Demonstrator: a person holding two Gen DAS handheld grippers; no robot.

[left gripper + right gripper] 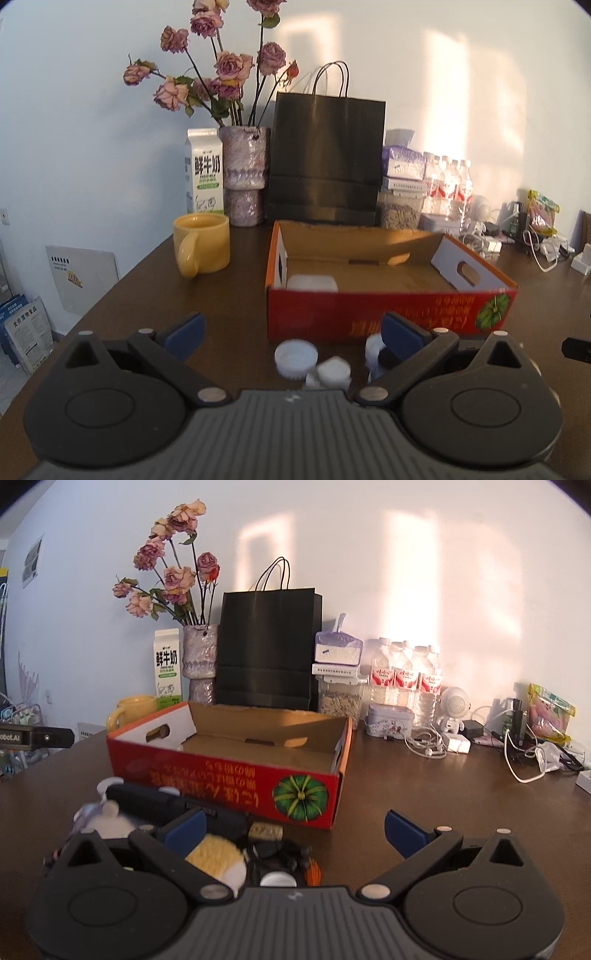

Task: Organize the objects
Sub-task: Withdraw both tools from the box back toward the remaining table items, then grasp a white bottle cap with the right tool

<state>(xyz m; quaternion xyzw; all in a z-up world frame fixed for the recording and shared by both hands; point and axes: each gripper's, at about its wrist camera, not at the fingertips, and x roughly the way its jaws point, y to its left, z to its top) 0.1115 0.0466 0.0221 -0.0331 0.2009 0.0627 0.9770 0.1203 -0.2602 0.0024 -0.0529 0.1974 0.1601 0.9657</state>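
Centrally on the dark brown wooden worktop (140,280) sits a shallow red cardboard box with a printed green pumpkin (388,306), open at the top. Inside it, at its near-left corner in the left wrist view, lies a white squarish container (312,283). The left claw (293,330) hangs low before the box, its blue-padded fingers (186,328) spread wide and empty. Between them, on the worktop just in front of the box, lie several white plastic bottle caps (295,357), the largest open side up. The right claw (293,829) also stands apart, holding nothing. Below it, at 7 o'clock in the right wrist view, is a blurred heap of small items: a round yellow puff (218,854), a dark blue oblong case (155,800) and black cables (275,851). At 10 o'clock from the box stands a yellow ceramic mug (202,243); behind it a white milk carton (204,171), a vase of dried pink roses (243,175) and a black paper bag (327,158).
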